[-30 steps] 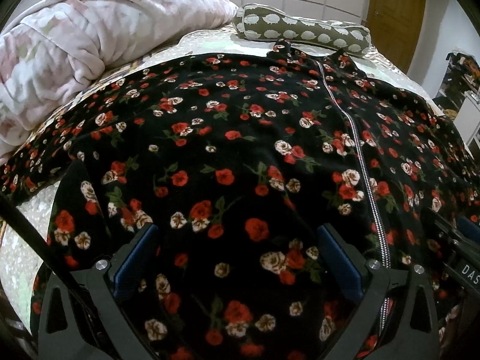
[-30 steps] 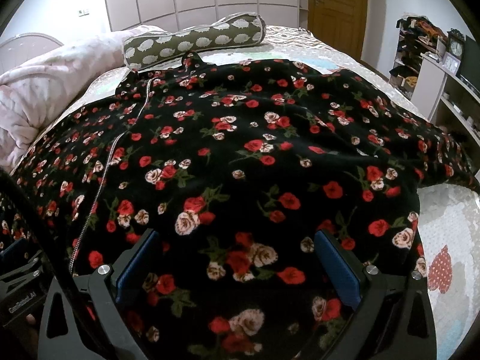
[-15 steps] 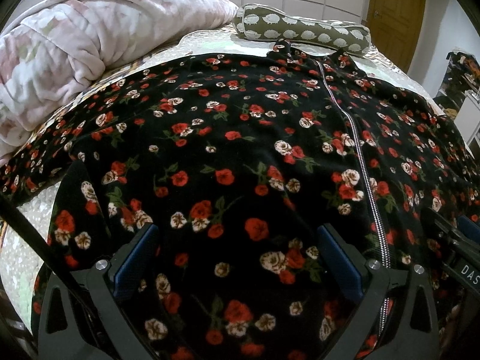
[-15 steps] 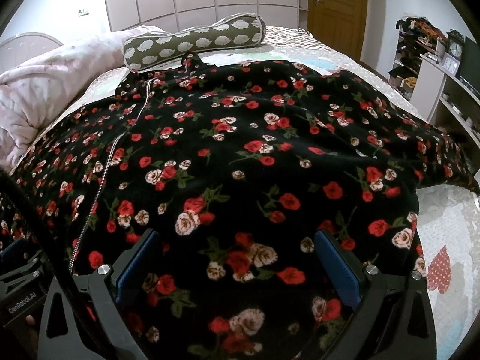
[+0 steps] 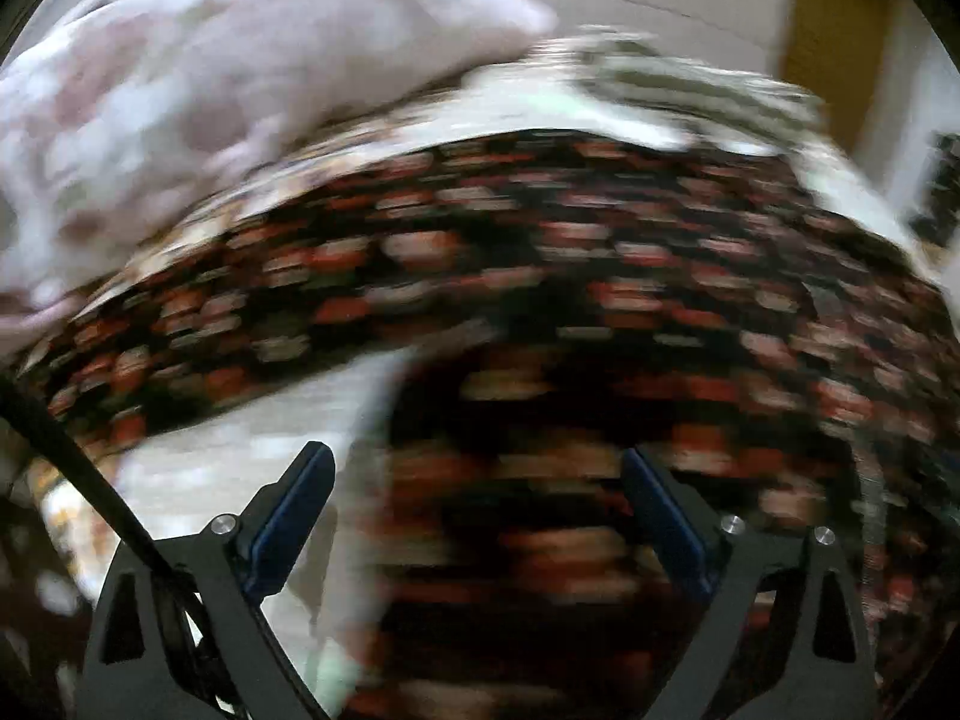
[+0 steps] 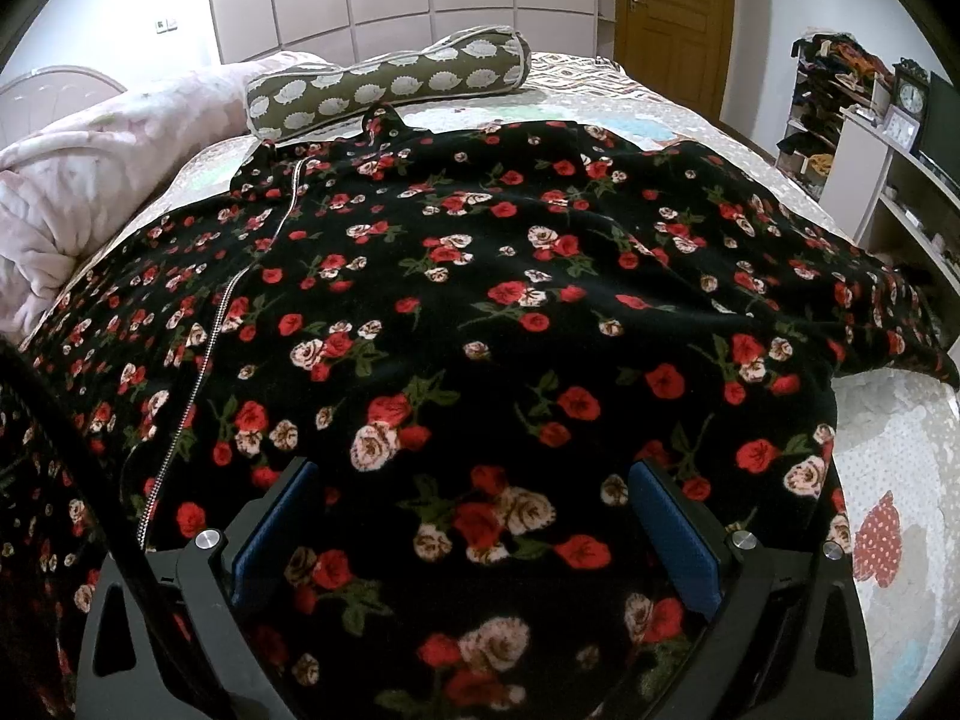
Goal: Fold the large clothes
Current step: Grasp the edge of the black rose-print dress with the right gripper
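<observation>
A large black garment with red and white roses (image 6: 480,312) lies spread flat on the bed, its zipper (image 6: 210,348) running down the left side. My right gripper (image 6: 474,516) is open, its blue pads low over the garment's near hem. The left wrist view is heavily blurred: my left gripper (image 5: 477,504) is open over the garment's (image 5: 540,300) left edge, with pale bedspread (image 5: 240,456) showing under its left finger.
A pink quilt (image 6: 90,180) is piled at the bed's left. An olive bolster pillow (image 6: 390,84) lies at the head. White shelves (image 6: 888,192) with a clock stand to the right, and a wooden door (image 6: 672,30) is behind.
The left gripper has swung quickly to the left, blurring its view; bedspread now shows beneath it. The right gripper has barely moved.
</observation>
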`<action>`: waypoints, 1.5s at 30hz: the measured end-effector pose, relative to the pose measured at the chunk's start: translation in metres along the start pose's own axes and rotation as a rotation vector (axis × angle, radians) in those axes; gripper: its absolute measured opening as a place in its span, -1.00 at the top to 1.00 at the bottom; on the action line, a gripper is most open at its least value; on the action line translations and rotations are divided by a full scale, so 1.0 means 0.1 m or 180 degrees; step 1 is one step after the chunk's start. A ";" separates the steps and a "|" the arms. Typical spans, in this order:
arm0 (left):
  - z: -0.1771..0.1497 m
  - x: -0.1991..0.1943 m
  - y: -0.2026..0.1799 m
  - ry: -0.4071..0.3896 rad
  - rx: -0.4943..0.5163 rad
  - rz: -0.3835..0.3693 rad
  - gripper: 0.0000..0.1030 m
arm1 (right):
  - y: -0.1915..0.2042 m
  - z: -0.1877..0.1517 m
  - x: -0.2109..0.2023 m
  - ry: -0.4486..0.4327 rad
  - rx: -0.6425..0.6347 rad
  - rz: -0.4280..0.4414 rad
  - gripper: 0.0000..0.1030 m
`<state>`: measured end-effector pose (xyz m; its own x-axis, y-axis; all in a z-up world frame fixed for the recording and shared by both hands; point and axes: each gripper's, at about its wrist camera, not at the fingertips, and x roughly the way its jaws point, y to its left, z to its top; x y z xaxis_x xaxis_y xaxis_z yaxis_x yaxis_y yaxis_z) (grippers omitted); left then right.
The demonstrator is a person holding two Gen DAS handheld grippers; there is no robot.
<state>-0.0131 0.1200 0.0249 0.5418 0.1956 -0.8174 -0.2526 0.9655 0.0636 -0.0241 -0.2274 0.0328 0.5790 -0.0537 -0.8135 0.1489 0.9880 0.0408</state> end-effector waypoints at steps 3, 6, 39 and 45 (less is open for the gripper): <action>0.03 0.11 0.42 0.0137 -0.0404 0.0013 -0.87 | 0.00 0.00 0.00 0.0005 -0.0003 -0.0002 -1.00; 0.01 -0.03 0.60 0.0177 -0.0708 -0.0208 -0.87 | 0.00 0.00 0.01 0.0020 0.0000 0.0003 -1.00; -0.42 -1.32 -0.53 -0.0100 -0.0115 -0.1138 -0.87 | -4.03 -0.23 -0.43 -0.0424 0.3076 0.0391 -0.29; -0.43 -1.28 -0.54 -0.0037 -0.0129 -0.1136 -0.87 | -4.32 -0.02 -0.32 -0.0444 0.3353 0.0355 -0.24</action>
<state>-0.1036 0.0358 0.1013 0.6106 -0.1504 -0.7775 -0.0775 0.9658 -0.2476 -0.1085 -0.6524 0.0397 0.7088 -0.0527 -0.7034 0.6684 0.3690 0.6458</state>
